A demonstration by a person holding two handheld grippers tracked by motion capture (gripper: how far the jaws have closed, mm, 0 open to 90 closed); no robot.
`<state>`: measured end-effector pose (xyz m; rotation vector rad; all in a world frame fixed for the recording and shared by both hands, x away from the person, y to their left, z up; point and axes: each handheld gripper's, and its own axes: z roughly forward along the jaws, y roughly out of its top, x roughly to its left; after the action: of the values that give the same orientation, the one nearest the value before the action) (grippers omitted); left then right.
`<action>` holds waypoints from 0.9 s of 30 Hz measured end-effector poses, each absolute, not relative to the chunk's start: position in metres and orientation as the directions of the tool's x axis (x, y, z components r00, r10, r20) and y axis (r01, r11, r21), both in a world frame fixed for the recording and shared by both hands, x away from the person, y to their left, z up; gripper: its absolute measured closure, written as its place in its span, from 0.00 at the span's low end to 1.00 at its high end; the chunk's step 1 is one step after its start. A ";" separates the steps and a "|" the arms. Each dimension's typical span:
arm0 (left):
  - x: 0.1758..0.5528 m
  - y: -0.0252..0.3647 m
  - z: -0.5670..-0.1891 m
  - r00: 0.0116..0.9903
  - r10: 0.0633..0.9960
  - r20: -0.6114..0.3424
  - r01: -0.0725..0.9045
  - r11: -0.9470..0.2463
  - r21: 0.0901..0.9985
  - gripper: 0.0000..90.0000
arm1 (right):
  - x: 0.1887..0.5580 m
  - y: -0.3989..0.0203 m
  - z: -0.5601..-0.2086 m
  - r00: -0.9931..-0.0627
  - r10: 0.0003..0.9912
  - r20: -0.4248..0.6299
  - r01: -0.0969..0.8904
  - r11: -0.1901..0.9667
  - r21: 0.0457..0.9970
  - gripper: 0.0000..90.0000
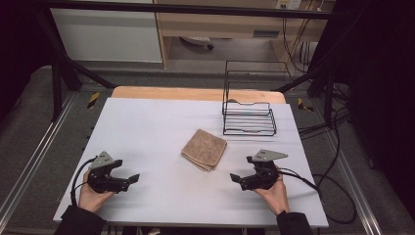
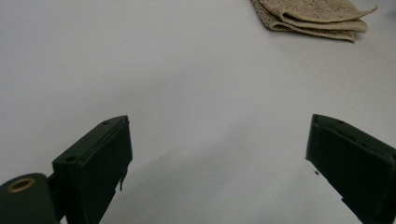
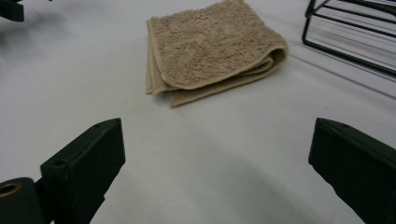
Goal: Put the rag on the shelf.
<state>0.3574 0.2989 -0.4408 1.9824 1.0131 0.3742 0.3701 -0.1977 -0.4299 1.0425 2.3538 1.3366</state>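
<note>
i am holding the left tool (image 1: 128,179) and right tool (image 1: 238,178) wide apart, both empty, at seven and five o'clock on the tabletop (image 1: 147,127). the folded towel (image 1: 204,149) is lying untouched at center, near the wire rack (image 1: 248,117) at one o'clock; i judge nothing is done yet.

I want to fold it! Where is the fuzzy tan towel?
In the high view, the folded tan terry towel lies mid-table, just in front of the black wire rack, between both grippers.

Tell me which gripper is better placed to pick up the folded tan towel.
Right, probably. The right gripper sits nearer the folded tan terry towel, which lies ahead between its open jaws; from the left gripper it lies farther off.
</note>
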 end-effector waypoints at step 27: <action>0.357 0.298 -0.441 0.628 0.772 -0.100 0.516 -0.317 0.796 0.08 | 0.412 -0.093 -0.439 -0.782 0.622 0.033 0.424 0.493 0.760 0.41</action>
<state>0.3571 0.2983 -0.4409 1.9959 1.0112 0.3782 0.4120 -0.0930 -0.4388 0.8923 2.4930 1.1659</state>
